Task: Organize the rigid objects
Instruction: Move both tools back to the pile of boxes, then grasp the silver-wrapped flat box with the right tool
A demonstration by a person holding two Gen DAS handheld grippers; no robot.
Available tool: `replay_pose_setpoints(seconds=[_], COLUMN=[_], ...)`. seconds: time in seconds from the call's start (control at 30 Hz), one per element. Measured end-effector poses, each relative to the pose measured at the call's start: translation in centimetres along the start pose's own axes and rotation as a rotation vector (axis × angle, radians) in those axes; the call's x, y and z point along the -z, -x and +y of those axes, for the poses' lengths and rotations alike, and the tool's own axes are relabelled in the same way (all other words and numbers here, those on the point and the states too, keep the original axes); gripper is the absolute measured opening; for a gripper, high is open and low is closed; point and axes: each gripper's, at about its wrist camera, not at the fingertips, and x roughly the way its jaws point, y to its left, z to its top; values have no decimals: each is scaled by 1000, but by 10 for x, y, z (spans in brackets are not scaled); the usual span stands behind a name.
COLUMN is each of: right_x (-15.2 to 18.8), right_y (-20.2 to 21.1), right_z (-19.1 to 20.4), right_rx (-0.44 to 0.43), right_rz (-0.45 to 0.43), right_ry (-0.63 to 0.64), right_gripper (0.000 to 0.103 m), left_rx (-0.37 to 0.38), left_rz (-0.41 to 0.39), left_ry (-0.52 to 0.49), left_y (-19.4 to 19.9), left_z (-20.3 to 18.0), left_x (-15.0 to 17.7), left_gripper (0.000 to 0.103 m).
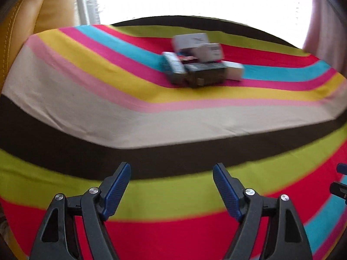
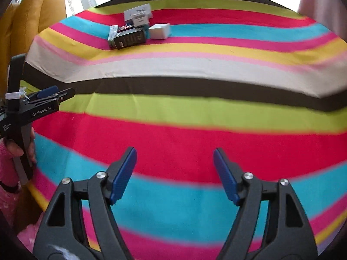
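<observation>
Boxes lie clustered in the upper left of the right wrist view, well apart from the empty, open right gripper. The open left gripper faces the cluster more directly. The dark box's long axis runs left-right. Motion blur hides the labels; the number of boxes cannot be told.

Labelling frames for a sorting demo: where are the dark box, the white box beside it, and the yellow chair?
dark box (image 2: 130, 39): right wrist view, its printed front face.
white box (image 2: 159, 31): right wrist view, front face.
yellow chair (image 2: 32, 21): right wrist view, backrest.
</observation>
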Motion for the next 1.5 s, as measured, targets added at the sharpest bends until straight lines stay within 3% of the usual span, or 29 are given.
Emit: replay_pose_setpoints(seconds=[0.17, 0.23, 0.33, 0.4, 0.7, 0.87, 0.93, 0.97, 1.0, 1.13, 1.3, 1.5], right_x=[-52, -71, -102, -125, -224, -252, -253, -251, -247, -218, -157, -119], right_y=[-48, -62, -87, -106, -180, -201, -203, -201, -196, -173, -126, -95], right_z=[1, 1, 8, 11, 20, 25, 29, 31, 32, 33, 12, -38], right_rx=[6, 3, 19, 40, 101, 122, 141, 134, 128, 72, 76, 67], right_rz=[-16, -22, -28, -29, -5, -3, -4, -15, -35, -31, -43, -66], right_ry=[32, 32, 48, 52, 1, -34, -23, -19, -1, 90, 190, 80], right_gripper=[82, 83, 85, 90, 91, 92, 91, 82, 62, 62, 62, 62], left_rx=[-18, 10, 3, 12, 14, 14, 14, 15, 16, 15, 10, -41], left_rz=[62, 75, 93, 99, 97, 98, 98, 98, 98, 99, 100, 106], left_ry=[48, 99, 97, 98, 97, 98, 98, 96, 96, 96, 96, 152], left_y=[-24, -29, -30, -33, -35, -35, -35, -35, -35, -36, -37, -44], left_z=[18, 25, 23, 22, 21, 21, 21, 21, 22, 21, 20, 8], left_x=[-13, -13, -11, -12, -13, -13, -13, -13, -13, -14, -16, -24], left_gripper=[81, 87, 103, 103, 103, 103, 103, 103, 103, 103, 103, 103])
